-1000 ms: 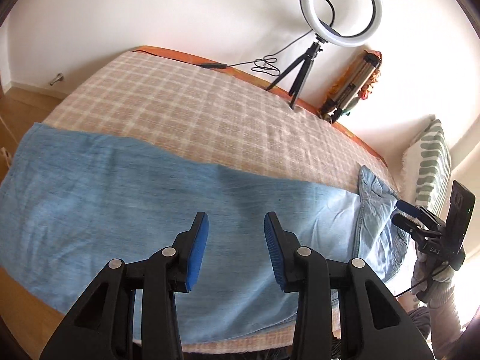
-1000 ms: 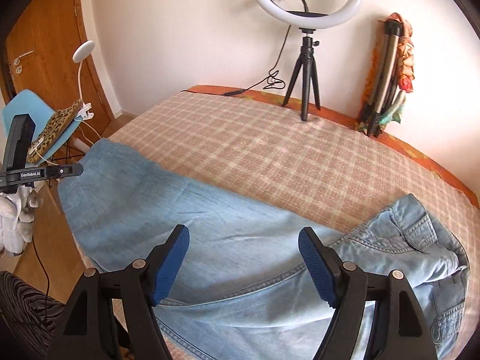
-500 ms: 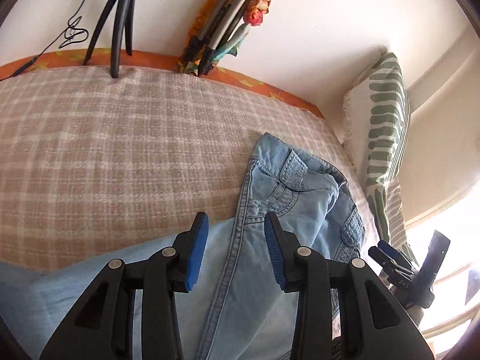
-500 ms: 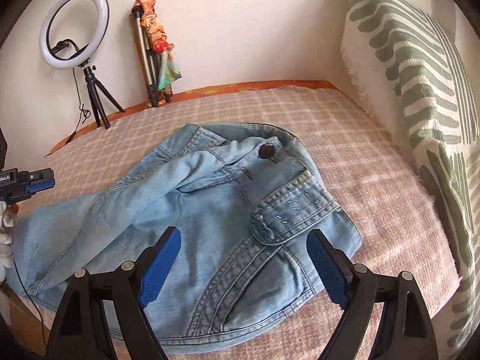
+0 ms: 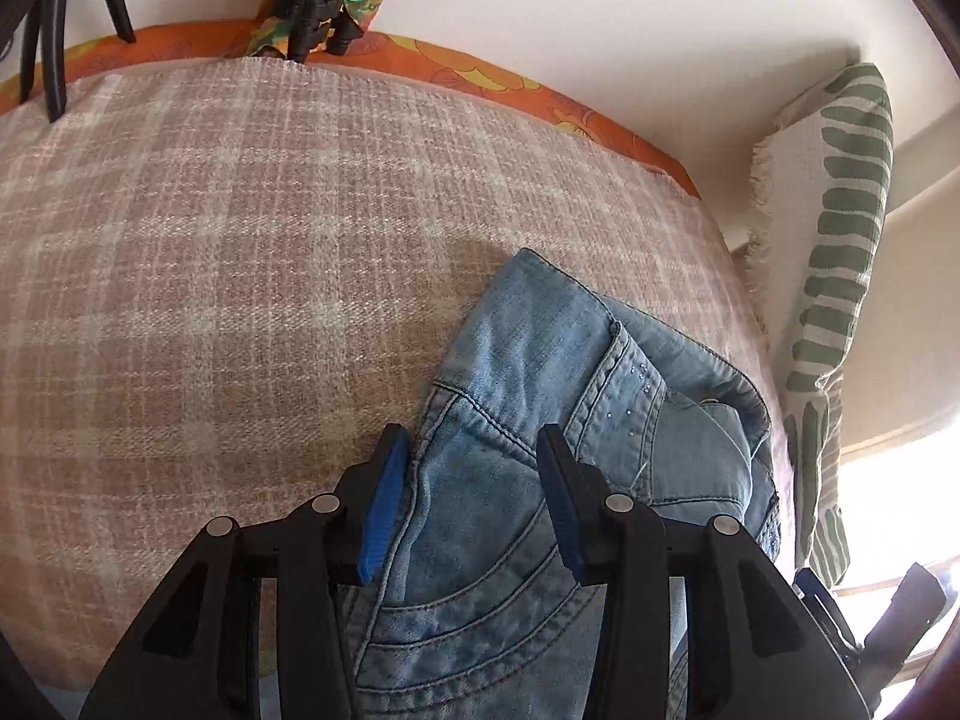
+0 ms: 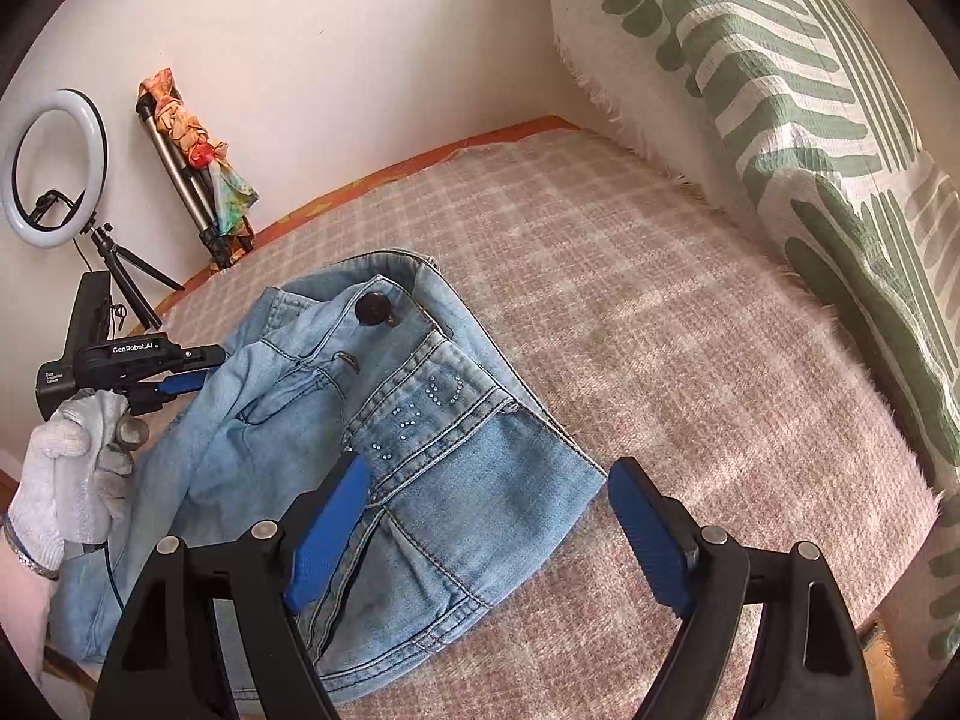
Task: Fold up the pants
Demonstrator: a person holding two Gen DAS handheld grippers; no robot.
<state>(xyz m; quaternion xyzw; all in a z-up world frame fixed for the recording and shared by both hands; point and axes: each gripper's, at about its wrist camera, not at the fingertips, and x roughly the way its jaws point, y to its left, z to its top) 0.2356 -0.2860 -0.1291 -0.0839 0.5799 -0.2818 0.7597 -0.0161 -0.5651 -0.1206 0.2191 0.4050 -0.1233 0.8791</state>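
At far left by the wall stands a ring light [image 6: 53, 168]. Nearer, the left gripper [image 5: 474, 474], jaws just widened (still narrowish), straddles the jeans [image 6: 384, 420] rumpled on the checked blanket [image 6: 690, 348]. Rightward, the right gripper [image 6: 486, 534] gapes wide over their waistband corner, gripping nothing.

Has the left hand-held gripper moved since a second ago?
Yes. The left hand-held gripper swept from the ring light end toward the striped pillow, now over the jeans waistband.
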